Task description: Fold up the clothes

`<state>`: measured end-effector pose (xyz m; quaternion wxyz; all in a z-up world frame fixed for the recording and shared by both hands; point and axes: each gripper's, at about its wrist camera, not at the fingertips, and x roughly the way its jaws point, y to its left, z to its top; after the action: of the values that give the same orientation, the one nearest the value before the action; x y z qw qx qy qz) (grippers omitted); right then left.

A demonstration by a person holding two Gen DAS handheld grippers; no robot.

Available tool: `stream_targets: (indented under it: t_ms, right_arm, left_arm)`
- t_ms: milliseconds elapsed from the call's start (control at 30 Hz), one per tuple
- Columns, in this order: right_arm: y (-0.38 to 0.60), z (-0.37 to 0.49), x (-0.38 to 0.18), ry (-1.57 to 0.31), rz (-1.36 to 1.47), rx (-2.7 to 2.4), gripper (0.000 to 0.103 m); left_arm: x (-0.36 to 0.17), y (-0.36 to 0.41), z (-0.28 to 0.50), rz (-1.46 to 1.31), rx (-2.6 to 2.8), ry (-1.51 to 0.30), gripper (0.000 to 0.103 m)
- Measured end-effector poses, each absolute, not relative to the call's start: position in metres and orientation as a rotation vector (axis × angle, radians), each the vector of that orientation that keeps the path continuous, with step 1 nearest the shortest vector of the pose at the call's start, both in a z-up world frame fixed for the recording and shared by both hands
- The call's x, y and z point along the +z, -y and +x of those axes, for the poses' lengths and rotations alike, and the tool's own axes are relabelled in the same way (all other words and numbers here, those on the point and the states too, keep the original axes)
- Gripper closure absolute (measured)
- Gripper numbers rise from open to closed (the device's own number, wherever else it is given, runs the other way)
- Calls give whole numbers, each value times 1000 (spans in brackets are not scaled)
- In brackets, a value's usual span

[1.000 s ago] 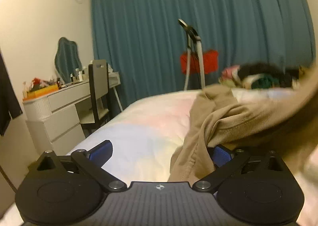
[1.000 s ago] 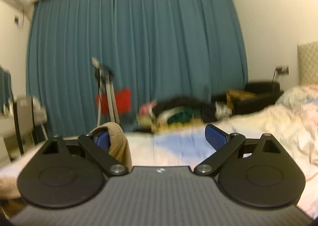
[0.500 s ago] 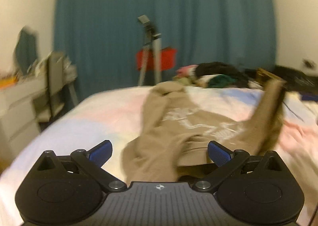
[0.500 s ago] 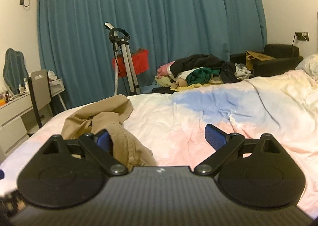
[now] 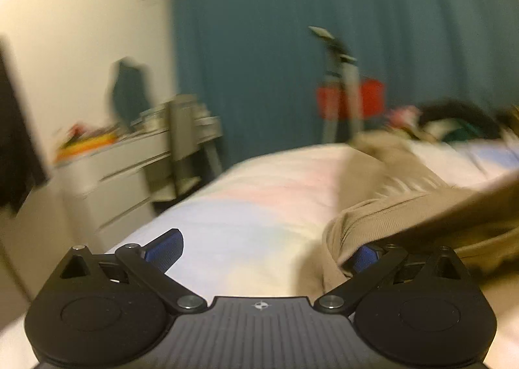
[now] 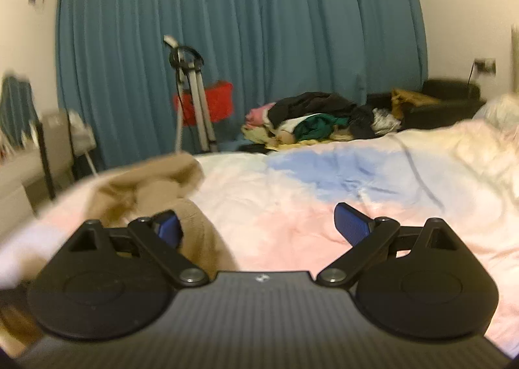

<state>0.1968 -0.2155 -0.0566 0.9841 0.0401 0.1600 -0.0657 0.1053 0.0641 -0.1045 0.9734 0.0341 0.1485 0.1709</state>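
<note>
A tan garment (image 5: 408, 206) lies crumpled on the pastel bed cover (image 5: 253, 206). My left gripper (image 5: 264, 250) is open just above the bed; the garment's ribbed hem drapes over its right fingertip (image 5: 365, 257), with bare cover between the jaws. In the right wrist view the same tan garment (image 6: 152, 187) lies at the left and bunches against the left fingertip (image 6: 167, 227). My right gripper (image 6: 259, 226) is open, holding nothing, over pink cover (image 6: 292, 216).
A white dresser (image 5: 110, 180) and grey chair (image 5: 185, 141) stand left of the bed. A tripod (image 6: 191, 93) and red box (image 6: 211, 103) stand before the teal curtain. A heap of clothes (image 6: 318, 119) lies beyond the bed's far edge, with a dark armchair (image 6: 447, 103) at right.
The left gripper has swung back left, so the dresser shows again and the garment sits at the right. The right gripper has shifted slightly; the garment bunches closer to its left finger.
</note>
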Motion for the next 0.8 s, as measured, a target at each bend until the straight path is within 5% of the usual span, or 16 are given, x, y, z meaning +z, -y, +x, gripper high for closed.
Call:
stream_targets:
  t_ms: [167, 267, 533, 800]
  right_arm:
    - [193, 207, -97, -566, -48, -77, 7]
    - [195, 193, -80, -508, 9, -138, 7]
    - [216, 109, 103, -48, 107, -188, 7]
    - [221, 1, 282, 208, 90, -139, 7]
  left_arm:
    - [-76, -82, 76, -33, 394, -180, 0]
    - [-58, -76, 57, -25, 400, -134, 0]
    - [76, -70, -11, -102, 349, 69, 0]
    - [255, -80, -93, -177, 255, 273, 0]
